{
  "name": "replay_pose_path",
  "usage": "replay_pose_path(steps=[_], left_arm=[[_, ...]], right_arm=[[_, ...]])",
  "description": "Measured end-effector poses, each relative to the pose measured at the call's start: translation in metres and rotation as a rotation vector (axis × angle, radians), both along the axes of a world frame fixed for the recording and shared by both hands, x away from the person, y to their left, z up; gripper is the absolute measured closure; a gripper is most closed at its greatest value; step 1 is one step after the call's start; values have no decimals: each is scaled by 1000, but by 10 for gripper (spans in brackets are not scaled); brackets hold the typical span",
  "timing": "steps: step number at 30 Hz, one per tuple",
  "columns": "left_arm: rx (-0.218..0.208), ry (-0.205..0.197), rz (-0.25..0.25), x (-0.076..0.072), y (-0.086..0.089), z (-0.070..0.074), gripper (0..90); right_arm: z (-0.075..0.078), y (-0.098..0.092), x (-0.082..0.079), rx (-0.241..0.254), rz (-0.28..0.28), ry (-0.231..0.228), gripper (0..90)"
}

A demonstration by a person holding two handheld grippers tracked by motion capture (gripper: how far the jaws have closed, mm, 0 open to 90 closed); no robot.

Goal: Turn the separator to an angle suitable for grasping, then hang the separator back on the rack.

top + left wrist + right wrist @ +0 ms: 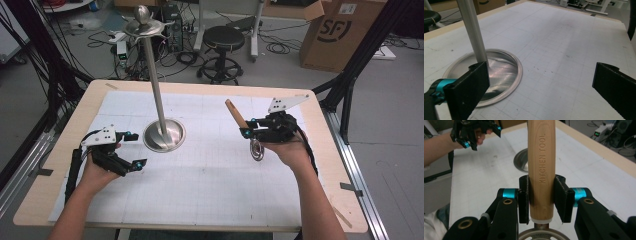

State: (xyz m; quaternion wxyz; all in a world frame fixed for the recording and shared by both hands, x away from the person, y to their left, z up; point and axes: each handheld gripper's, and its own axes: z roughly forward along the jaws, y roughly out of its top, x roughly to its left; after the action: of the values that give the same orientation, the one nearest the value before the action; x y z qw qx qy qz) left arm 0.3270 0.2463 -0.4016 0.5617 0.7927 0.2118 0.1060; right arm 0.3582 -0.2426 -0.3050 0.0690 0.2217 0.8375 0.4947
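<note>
Gripping one wooden-handled utensil (541,170), right claw (541,197)

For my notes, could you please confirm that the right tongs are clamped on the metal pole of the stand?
Not quite: the right tongs are clamped on the wooden handle of a kitchen tool, as the right gripper view shows. The stand's pole stands untouched.
</note>
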Motion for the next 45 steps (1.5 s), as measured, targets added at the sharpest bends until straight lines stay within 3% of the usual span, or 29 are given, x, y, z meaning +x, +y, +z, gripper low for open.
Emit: replay_pose_path(steps=[6, 12, 26, 34, 45], left_arm=[[-1, -2, -5, 1, 0, 0, 17], [-8, -3, -4, 1, 1, 1, 17], [-43, -21, -10, 3, 3, 5, 17], [-47, -30, 2, -1, 4, 8, 17], [-39, -33, 0, -3, 3, 9, 17]], right_arm=[[7, 0, 7, 67, -9, -11, 677], [16, 5, 11, 102, 4, -24, 677], [37, 26, 23, 80, 23, -73, 677], [40, 33, 26, 77, 28, -84, 677], [46, 39, 34, 125, 30, -97, 677]])
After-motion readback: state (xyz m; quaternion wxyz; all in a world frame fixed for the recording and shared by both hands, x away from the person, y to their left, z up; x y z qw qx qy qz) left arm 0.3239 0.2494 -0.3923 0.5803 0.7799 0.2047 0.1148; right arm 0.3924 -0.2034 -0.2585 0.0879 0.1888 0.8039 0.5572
